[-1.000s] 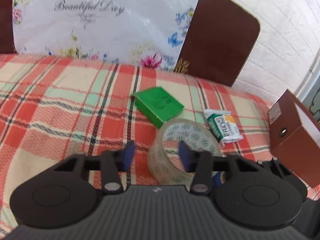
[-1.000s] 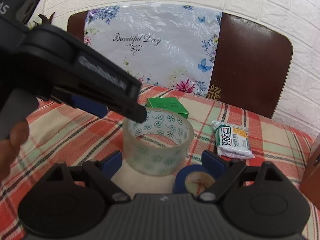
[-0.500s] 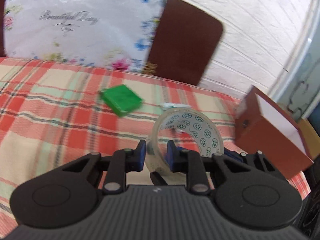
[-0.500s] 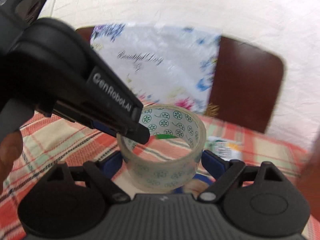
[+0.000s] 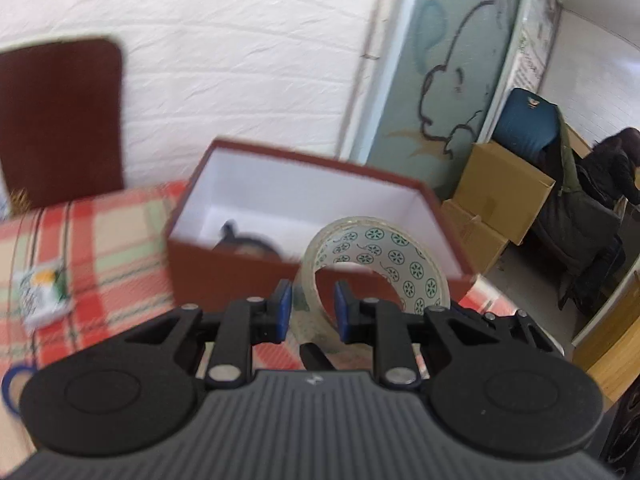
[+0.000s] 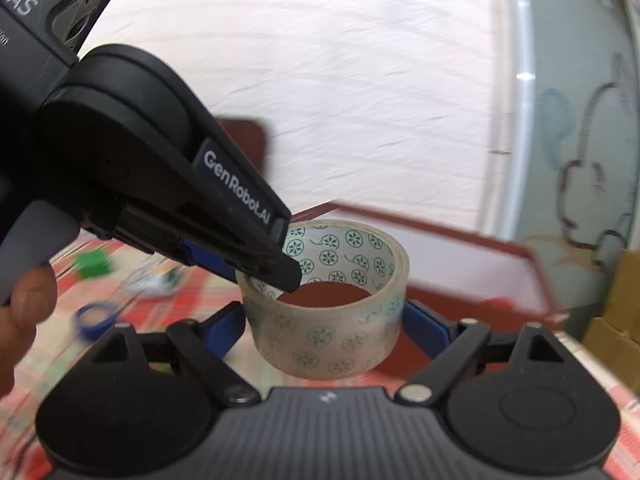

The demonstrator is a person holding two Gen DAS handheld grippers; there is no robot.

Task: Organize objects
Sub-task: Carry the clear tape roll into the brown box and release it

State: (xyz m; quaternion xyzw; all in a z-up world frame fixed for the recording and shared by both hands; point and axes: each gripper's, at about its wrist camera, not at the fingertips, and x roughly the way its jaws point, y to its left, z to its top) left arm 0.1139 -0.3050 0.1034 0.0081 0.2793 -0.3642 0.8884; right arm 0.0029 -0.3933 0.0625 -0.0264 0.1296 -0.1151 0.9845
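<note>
My left gripper is shut on the wall of a clear tape roll printed with green flowers and holds it in the air just in front of an open red-brown box with a white inside. A dark object lies in the box. In the right wrist view the same tape roll hangs between my right gripper's open blue fingers, which do not touch it. The left gripper pinches its near-left wall there, with the box behind.
On the plaid tablecloth lie a white snack packet, a blue tape roll and a green box. A dark chair back stands behind the table. Cardboard boxes and a seated person are at the right.
My left gripper closed on the tape roll, lifted it off the table and carried it right to the red-brown box. The right gripper followed alongside, still open.
</note>
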